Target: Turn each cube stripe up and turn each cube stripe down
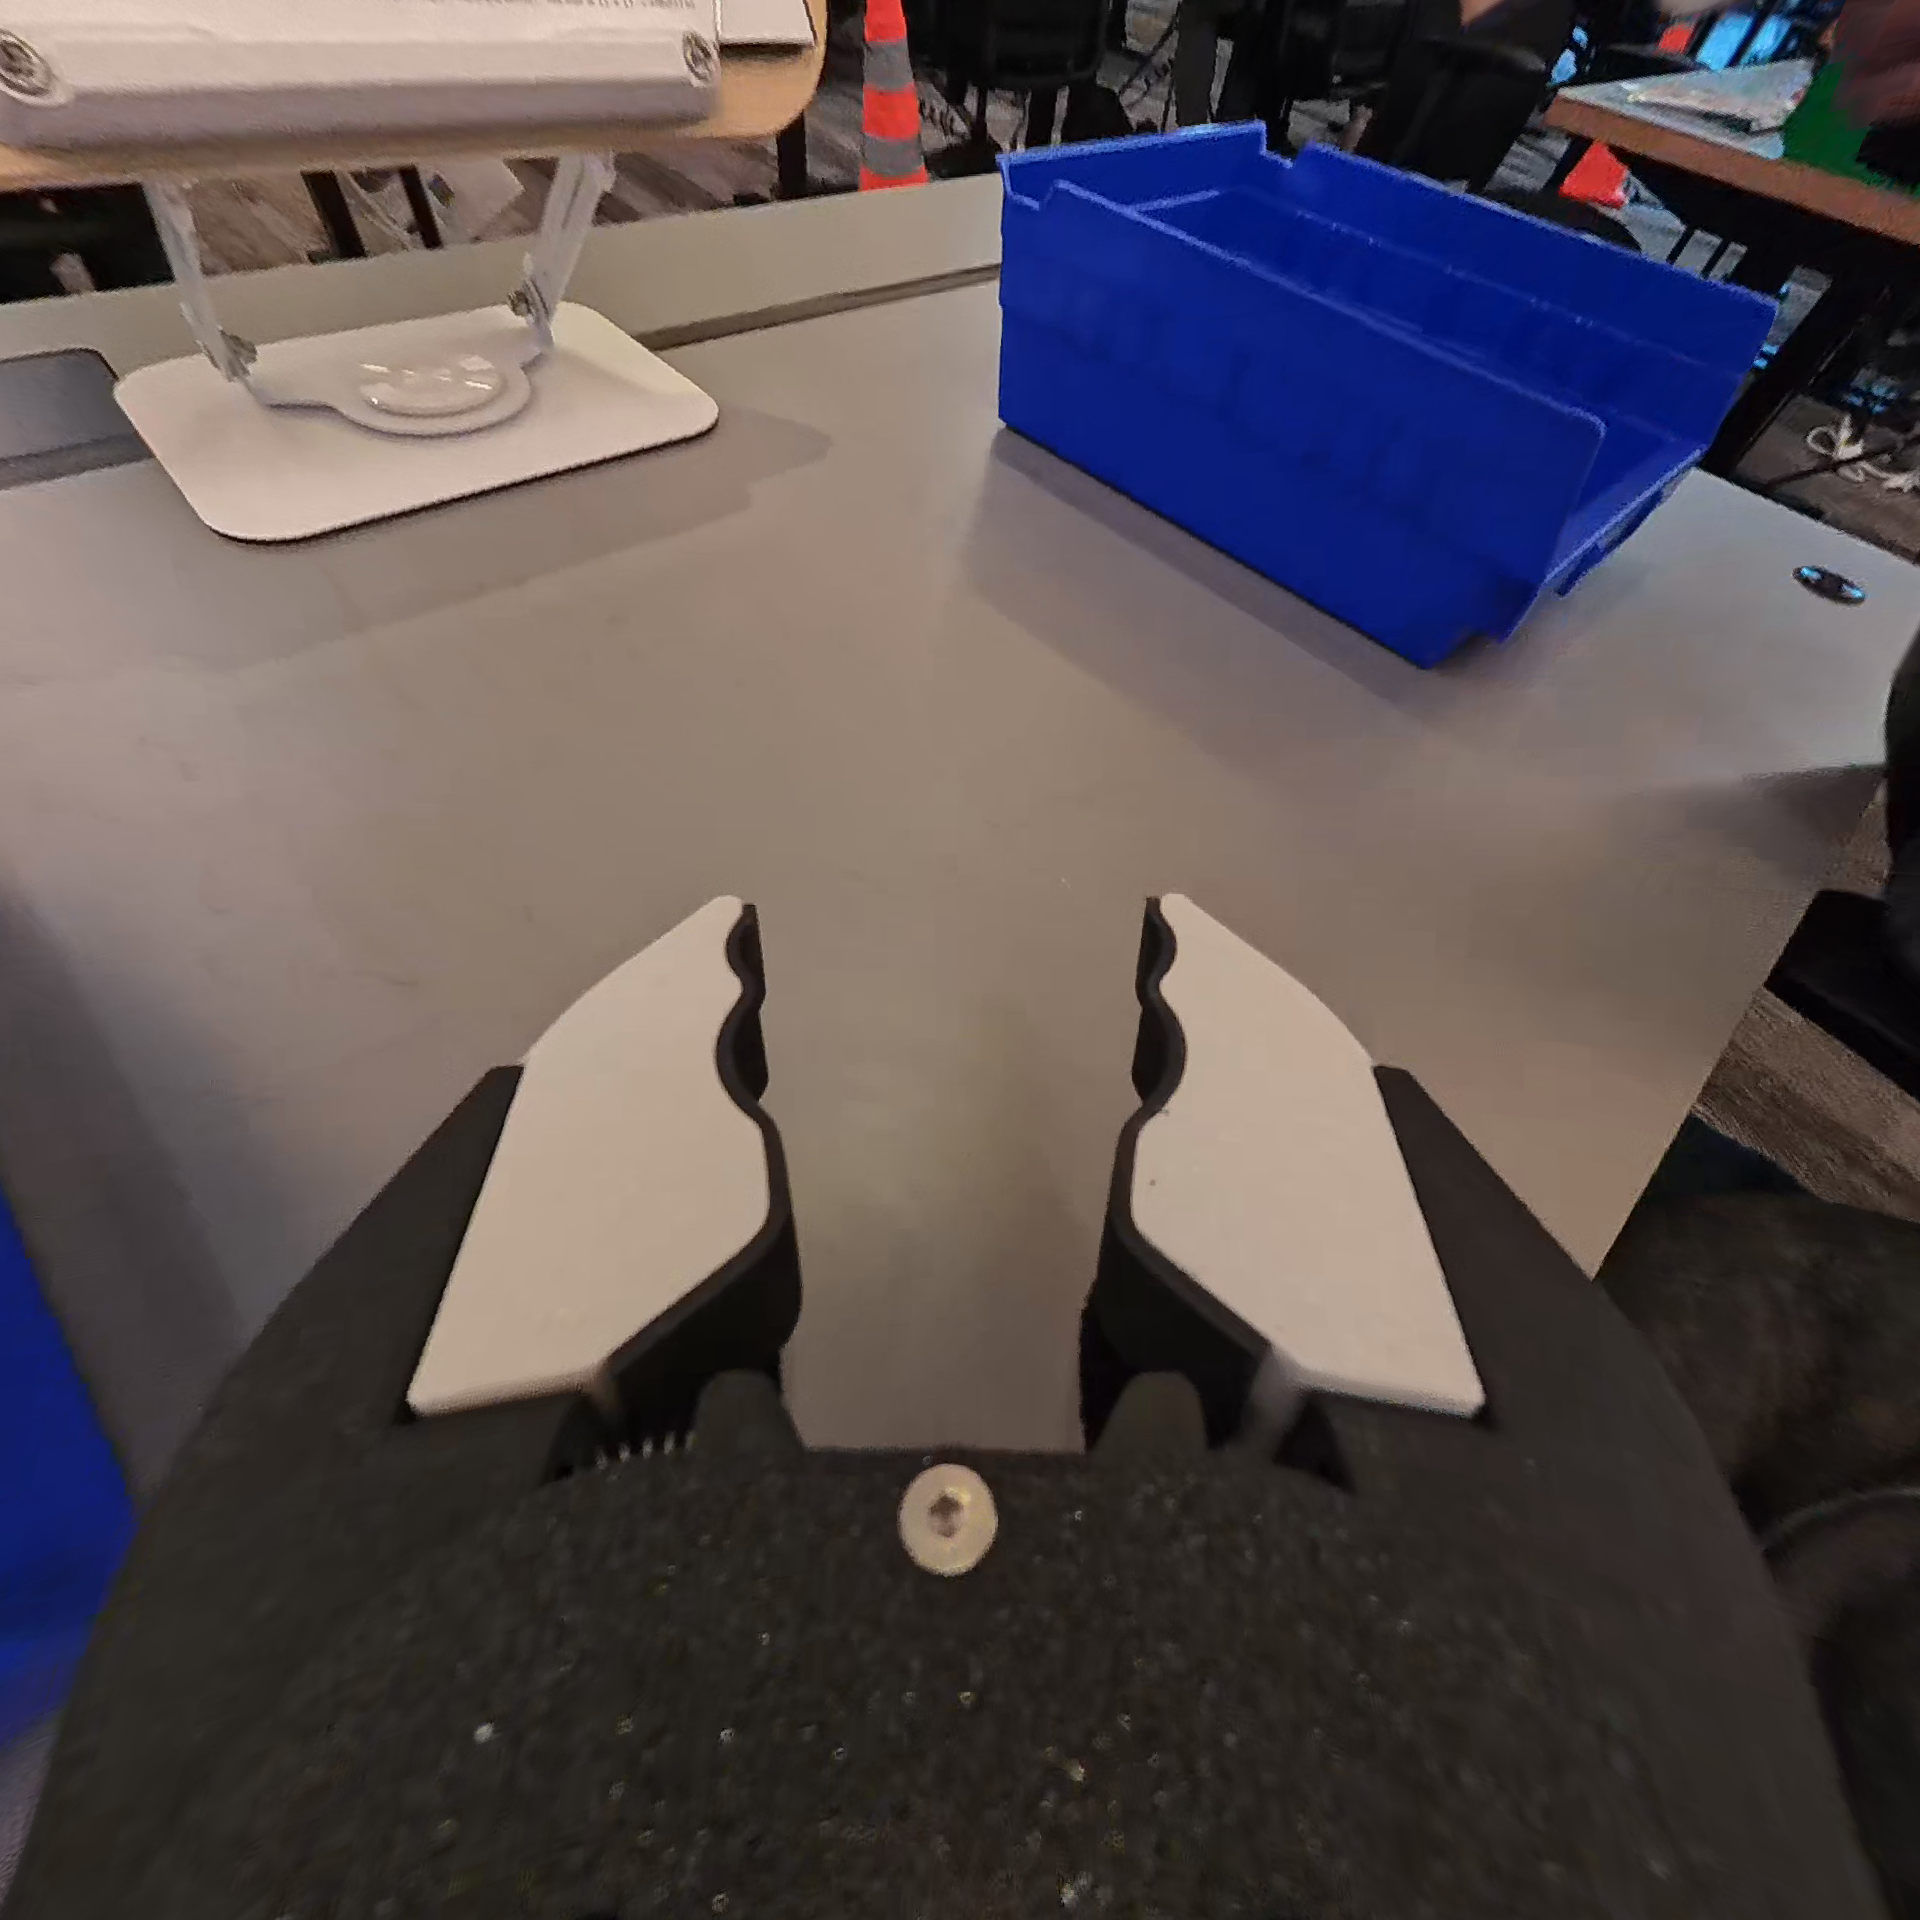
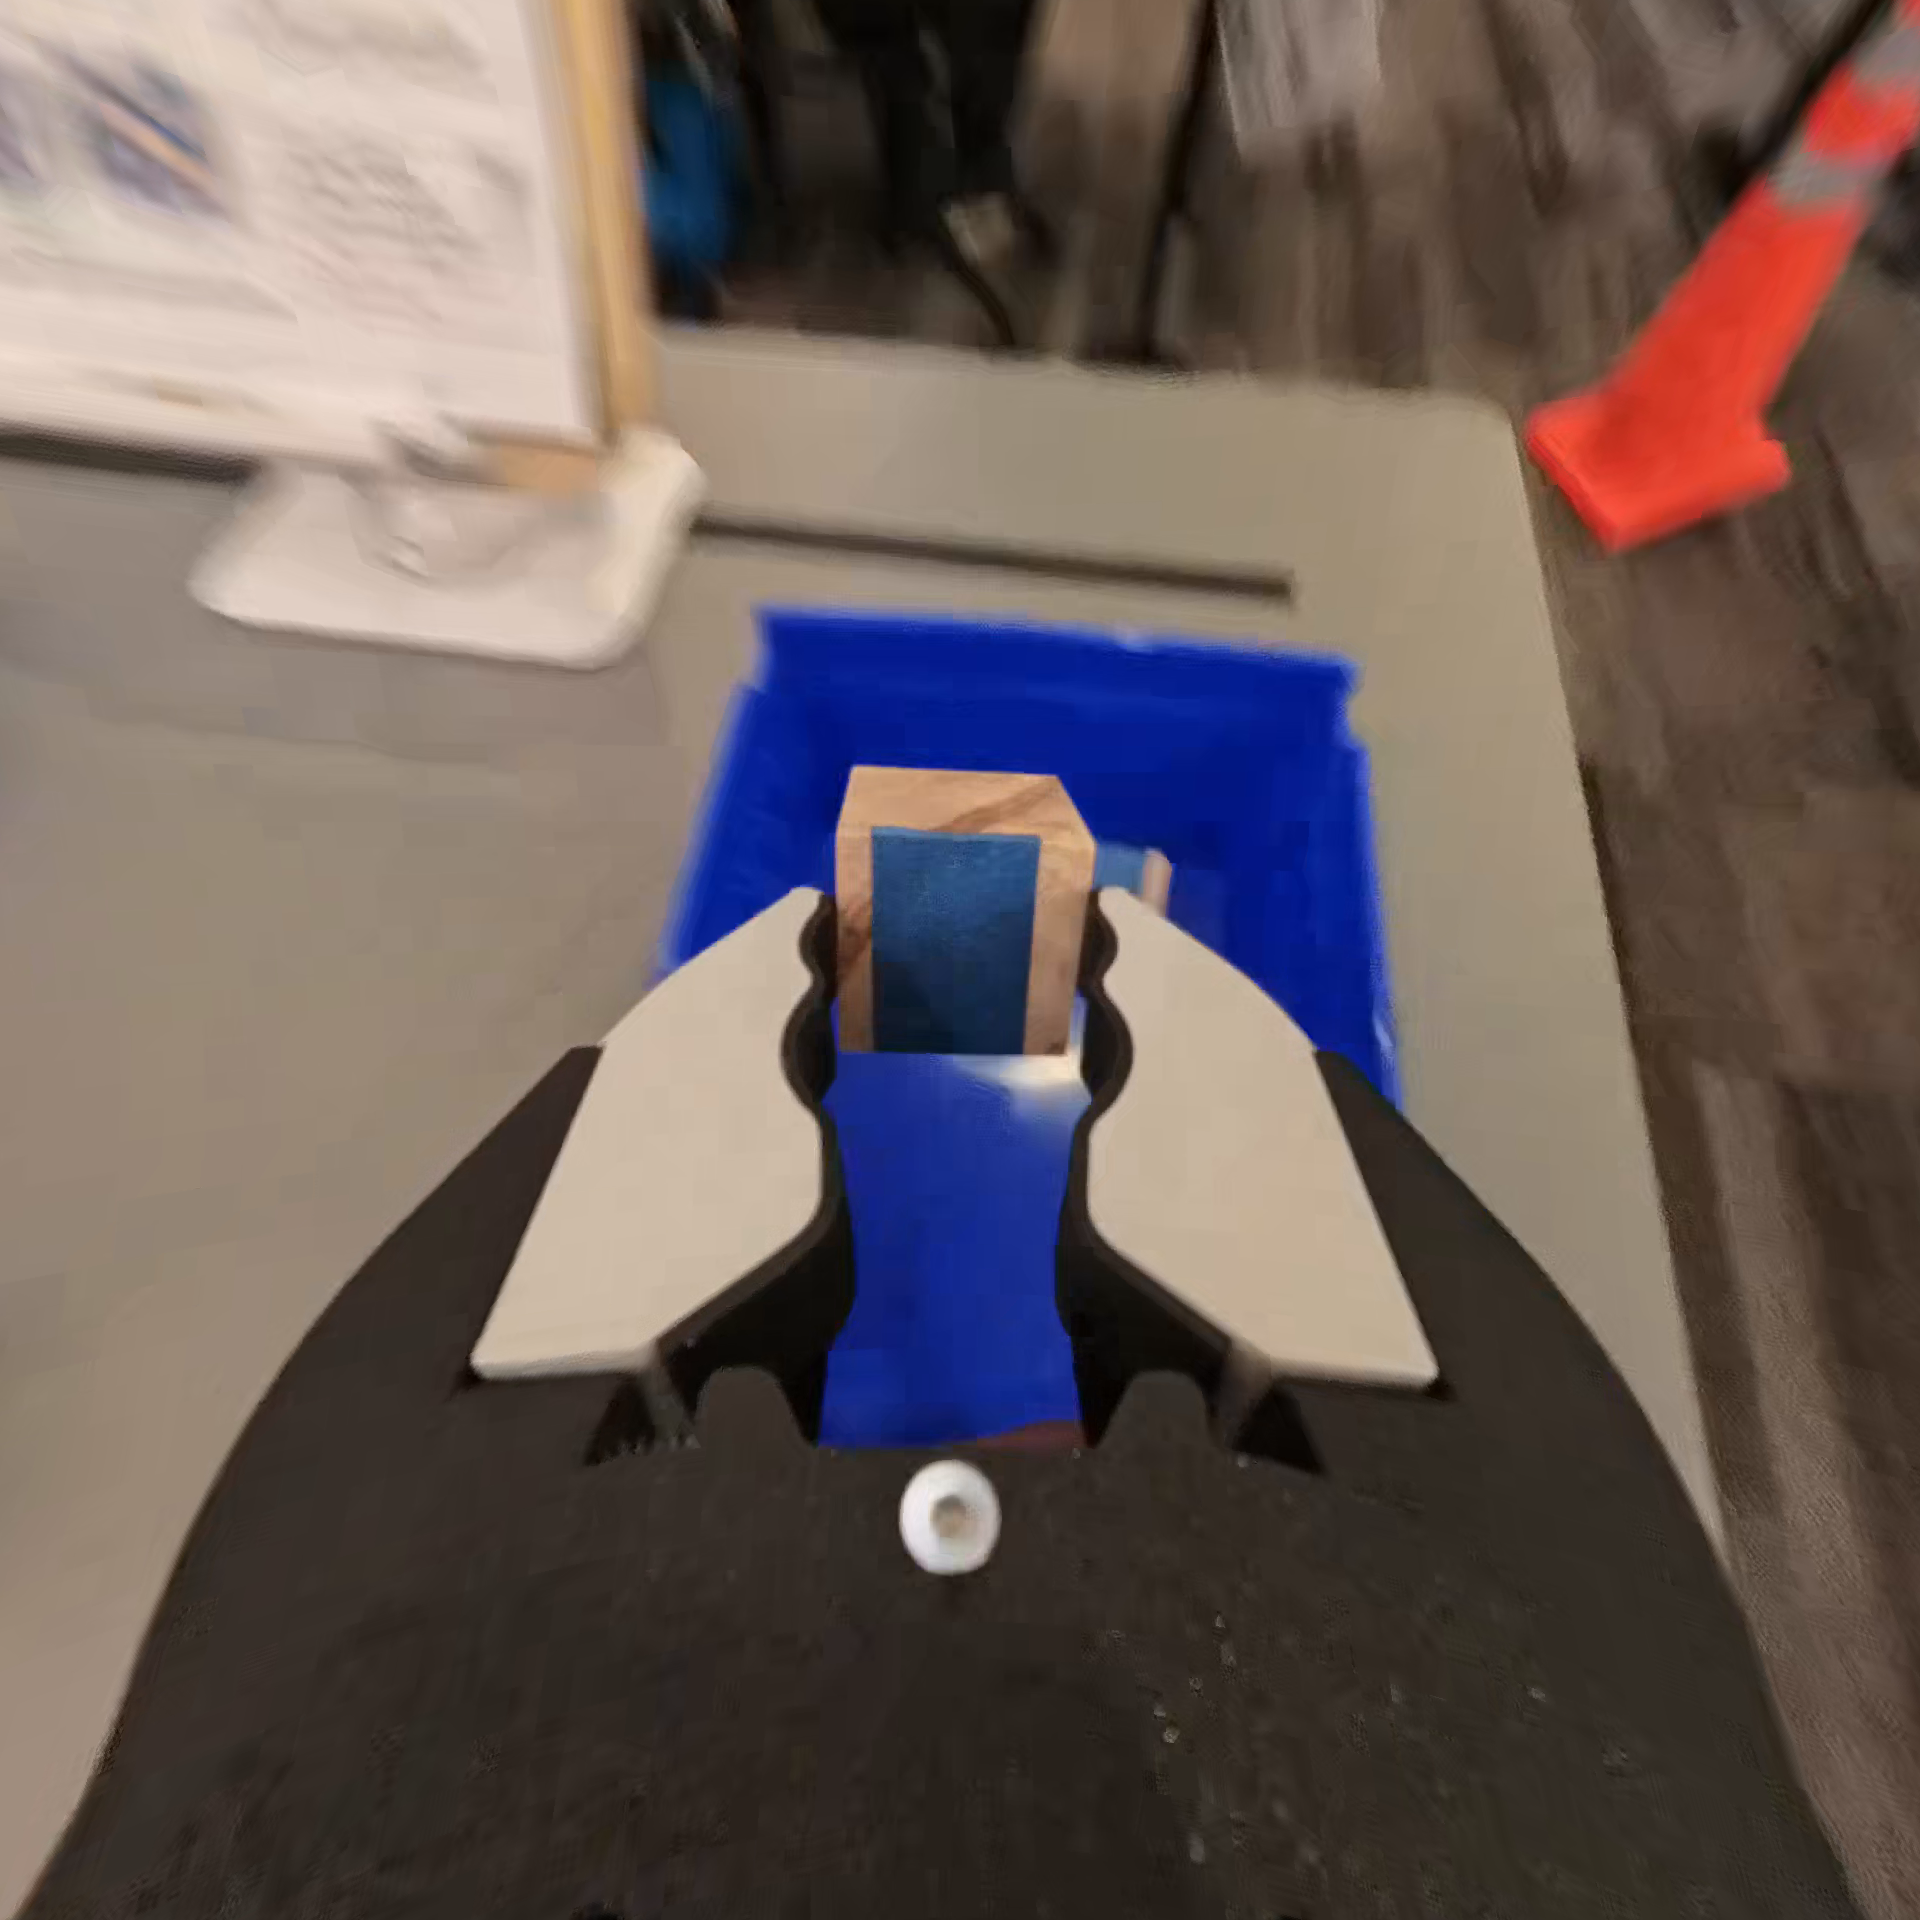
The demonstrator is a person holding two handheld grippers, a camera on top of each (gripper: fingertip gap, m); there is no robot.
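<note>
The right claw (image 2: 954,935) is clenching a wooden cube (image 2: 961,914) between its fingertips (image 2: 805,914), one tip pressing on each side face. The cube is being held above the open blue bin (image 2: 1226,790), which is sitting on the grey counter (image 2: 364,935). The face carrying the blue stripe (image 2: 954,940) is turning toward the camera, back along the claw, and the stripe's long axis is running along the line of the fingers, from the near edge of the face to the far one. Bare wood is showing as a margin on both sides of the stripe and on the cube's far face. Just right of the held cube, down inside the bin, part of a second cube (image 2: 1143,878) with a bit of blue on it is peeking out past the right fingertip; how it is lying cannot be told.

The left claw (image 1: 951,914) is hanging released over bare grey counter (image 1: 883,675), its jaws standing well apart with nothing between them. The blue bin (image 1: 1299,416) is lying ahead and to the right of it, well apart from the fingertips. A white stand (image 1: 416,426) carrying a white panel is standing on the counter ahead to the left. An orange traffic cone (image 2: 1704,353) is standing on the floor beyond the counter's edge.
</note>
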